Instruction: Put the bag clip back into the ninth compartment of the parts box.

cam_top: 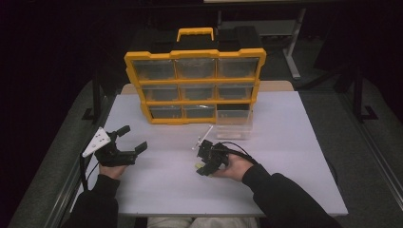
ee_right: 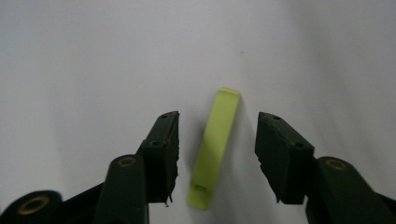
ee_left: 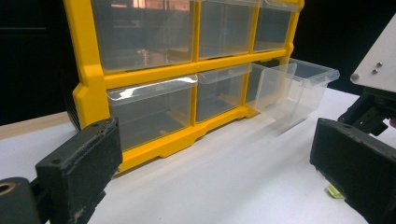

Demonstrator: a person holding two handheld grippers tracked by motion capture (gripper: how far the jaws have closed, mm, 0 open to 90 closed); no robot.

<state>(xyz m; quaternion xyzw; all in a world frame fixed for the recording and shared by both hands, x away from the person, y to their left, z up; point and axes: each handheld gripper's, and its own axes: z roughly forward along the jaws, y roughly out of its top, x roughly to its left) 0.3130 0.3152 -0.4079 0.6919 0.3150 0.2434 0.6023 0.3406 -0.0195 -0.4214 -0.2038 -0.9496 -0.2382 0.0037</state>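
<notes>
While straddling the flat lime-green plastic clip (ee_right: 214, 148) lying on the white tabletop (cam_top: 294, 156), needed jaws lowered evenly, closed across the narrow width, mid-length. Right gripper (ee_right: 217, 140) spread wide, clip between jaws, untouched. Right hand (cam_top: 235, 167) angled down and leftward, wrist low. Left gripper (ee_left: 210, 154) also spread, empty, parked left, aimed at yellow-framed organiser with clear drawers (cam_top: 195, 85); bottom-right clear drawer (cam_top: 233, 121) pulled out.
</notes>
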